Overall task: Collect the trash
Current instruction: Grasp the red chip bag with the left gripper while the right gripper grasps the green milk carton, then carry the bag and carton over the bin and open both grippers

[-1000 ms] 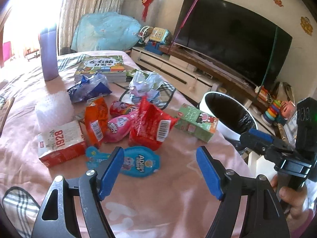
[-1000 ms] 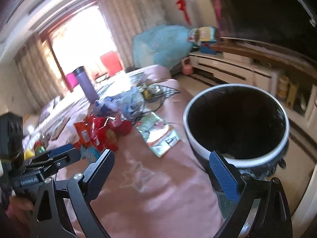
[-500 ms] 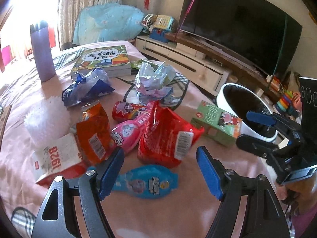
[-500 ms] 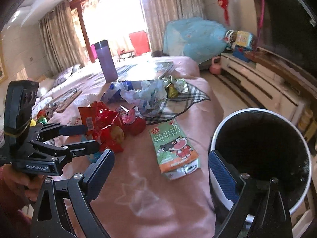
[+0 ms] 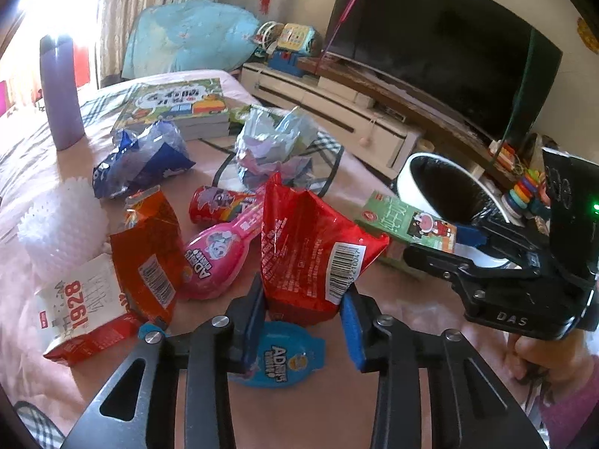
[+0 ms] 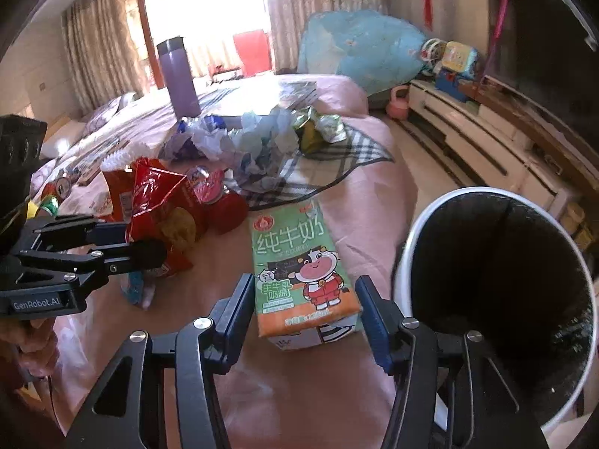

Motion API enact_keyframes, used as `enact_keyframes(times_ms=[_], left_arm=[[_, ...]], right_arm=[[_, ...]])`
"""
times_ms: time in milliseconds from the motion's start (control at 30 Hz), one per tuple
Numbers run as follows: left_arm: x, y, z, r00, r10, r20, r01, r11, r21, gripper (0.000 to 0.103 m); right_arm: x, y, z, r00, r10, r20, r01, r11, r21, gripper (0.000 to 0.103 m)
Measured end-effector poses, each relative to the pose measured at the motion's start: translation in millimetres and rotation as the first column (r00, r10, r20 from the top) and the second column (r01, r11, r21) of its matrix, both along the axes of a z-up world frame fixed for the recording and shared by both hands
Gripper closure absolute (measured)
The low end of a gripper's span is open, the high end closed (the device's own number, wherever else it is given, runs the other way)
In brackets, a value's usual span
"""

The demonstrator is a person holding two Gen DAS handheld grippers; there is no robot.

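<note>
Trash lies on a pink bed cover (image 5: pixel 307 404). My left gripper (image 5: pixel 304 323) has its blue pads on both sides of a red snack bag (image 5: pixel 303 254), closing on its lower end. The bag also shows in the right wrist view (image 6: pixel 161 202). My right gripper (image 6: pixel 305 310) straddles a green milk carton (image 6: pixel 299 273) with both pads beside it and small gaps showing. The carton also shows in the left wrist view (image 5: pixel 408 224). A white bin with a black liner (image 6: pixel 498 299) stands just right of the carton.
An orange bag (image 5: pixel 149 258), a pink pouch (image 5: pixel 217 258), a blue pouch (image 5: pixel 280 359), a 1928 carton (image 5: pixel 78 314), a blue wrapper (image 5: pixel 142 161) and crumpled paper (image 5: pixel 273 146) lie around. A purple flask (image 5: pixel 61 89), books (image 5: pixel 176 108) and a TV (image 5: pixel 441 41) are behind.
Both grippers moved forward and narrowed. The left now brackets the red snack bag; the right swung from the bin to bracket the green milk carton.
</note>
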State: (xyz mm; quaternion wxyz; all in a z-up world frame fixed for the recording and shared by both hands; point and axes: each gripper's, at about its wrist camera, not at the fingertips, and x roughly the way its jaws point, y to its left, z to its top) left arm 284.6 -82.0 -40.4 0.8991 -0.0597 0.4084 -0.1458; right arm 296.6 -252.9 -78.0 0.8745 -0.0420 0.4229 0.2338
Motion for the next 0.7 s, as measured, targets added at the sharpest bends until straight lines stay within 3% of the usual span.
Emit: enact_keyframes(times_ms=[367,700], left_arm=[[-25,-5,13,0.998,-0.051,0.032,0.053,0.998,-0.046,0.069],[-37,-31,28,0.991,-0.12,0.062,0.123,0.991,-0.047,0.069]], right_arm=[[-46,-32,37,0.982,-0.173,0.072,0.161,0.977,0.141,0.051],[-70,-67,50,0.95,-0.3,0.084,0.277,0.937,0.214,0.051]])
